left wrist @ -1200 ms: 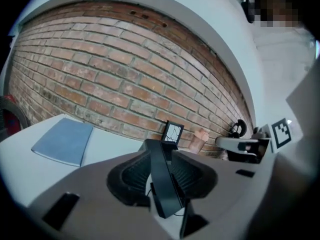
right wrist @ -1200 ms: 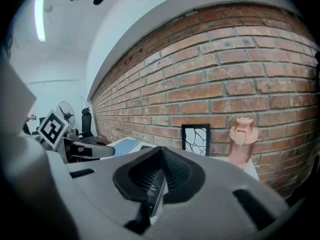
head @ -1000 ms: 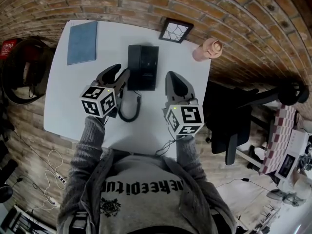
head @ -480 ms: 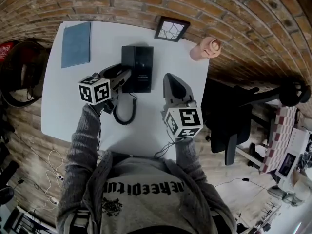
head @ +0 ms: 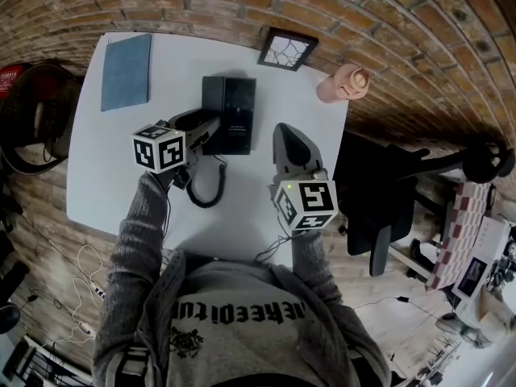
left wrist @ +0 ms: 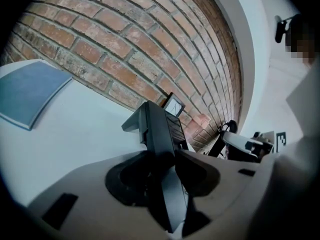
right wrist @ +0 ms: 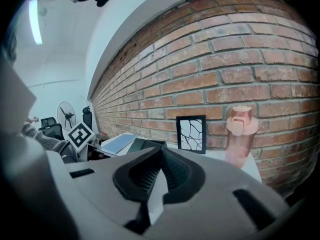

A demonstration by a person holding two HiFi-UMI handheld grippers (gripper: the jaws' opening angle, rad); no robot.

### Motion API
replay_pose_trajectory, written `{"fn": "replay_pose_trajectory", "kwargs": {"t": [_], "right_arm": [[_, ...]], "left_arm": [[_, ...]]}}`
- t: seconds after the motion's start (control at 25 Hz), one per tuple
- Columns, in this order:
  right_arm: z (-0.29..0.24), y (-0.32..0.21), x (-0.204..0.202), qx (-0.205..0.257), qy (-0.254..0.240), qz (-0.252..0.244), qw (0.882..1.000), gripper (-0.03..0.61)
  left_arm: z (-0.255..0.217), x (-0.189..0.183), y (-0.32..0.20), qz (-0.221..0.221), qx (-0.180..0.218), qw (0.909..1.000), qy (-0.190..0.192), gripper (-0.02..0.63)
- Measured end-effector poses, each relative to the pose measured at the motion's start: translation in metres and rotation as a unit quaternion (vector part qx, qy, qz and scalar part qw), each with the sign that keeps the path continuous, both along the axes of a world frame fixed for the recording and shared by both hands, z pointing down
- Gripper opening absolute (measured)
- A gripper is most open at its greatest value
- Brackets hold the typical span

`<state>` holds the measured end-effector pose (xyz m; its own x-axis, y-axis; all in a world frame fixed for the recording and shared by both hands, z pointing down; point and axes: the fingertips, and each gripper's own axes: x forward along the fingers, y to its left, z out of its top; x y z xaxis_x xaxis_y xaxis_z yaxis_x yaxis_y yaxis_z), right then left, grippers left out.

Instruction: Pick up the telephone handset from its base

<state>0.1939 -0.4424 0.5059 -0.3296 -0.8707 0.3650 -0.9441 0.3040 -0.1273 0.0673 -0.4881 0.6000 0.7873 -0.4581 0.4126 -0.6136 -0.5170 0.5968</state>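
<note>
- Left gripper [left wrist: 167, 159] is at the handset [left wrist: 157, 129], which lies along the left side of the phone base [head: 239, 111], mid-worktop towards the far edge.
- Its fingers have just been closing with the handset between them. The pads look to be clamped on both sides.
- The handset doesn't look lifted: it's in line with the base, and the cord [head: 208, 185] is slack on the worktop [head: 121, 176].
- My read: reach is done and the grip is about made. The lift off the base is still to do.
- Right gripper [right wrist: 161, 156] hangs over the near right part of the worktop, fingers clenched on nothing.
- Only container is the pink bottle [head: 345, 83] at the far right corner, cap on. Can't tell what's inside.
</note>
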Motion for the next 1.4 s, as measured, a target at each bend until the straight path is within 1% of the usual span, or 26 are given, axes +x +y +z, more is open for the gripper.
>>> {"fn": "replay_pose_trajectory", "kwargs": {"t": [0.24,0.76,0.88,0.92,0.96,1.08,1.2,1.4], "right_arm": [[-0.002,0.0,0.0,0.003,0.002,0.001,1.0,0.003],[-0.013,0.002,-0.004,0.014,0.002,-0.002,1.0,0.003],[-0.015,0.002,-0.005,0.018,0.002,-0.003,1.0,0.003],[-0.016,0.002,-0.005,0.02,0.002,-0.003,1.0,0.003],[-0.017,0.003,-0.005,0.021,0.002,-0.003,1.0,0.003],[-0.021,0.003,-0.006,0.027,0.0,-0.002,1.0,0.003],[-0.024,0.005,-0.008,0.03,0.0,-0.004,1.0,0.003],[-0.033,0.011,-0.012,0.039,0.003,-0.006,0.999,0.003]], "left_arm": [[-0.005,-0.005,0.001,-0.011,-0.028,0.9996,-0.002,0.115],[-0.019,-0.011,0.003,-0.019,-0.059,0.9979,0.019,0.107],[-0.02,-0.004,0.011,-0.013,-0.092,0.9941,0.056,0.103],[-0.021,-0.004,0.012,-0.015,-0.096,0.9932,0.064,0.1],[-0.023,-0.006,0.012,-0.018,-0.093,0.9935,0.063,0.075],[-0.033,-0.014,0.007,-0.02,-0.064,0.9971,0.036,0.072],[-0.038,-0.012,0.016,-0.011,-0.07,0.9959,0.055,0.071],[-0.062,-0.021,0.02,-0.029,-0.029,0.9976,0.057,0.071]]}}
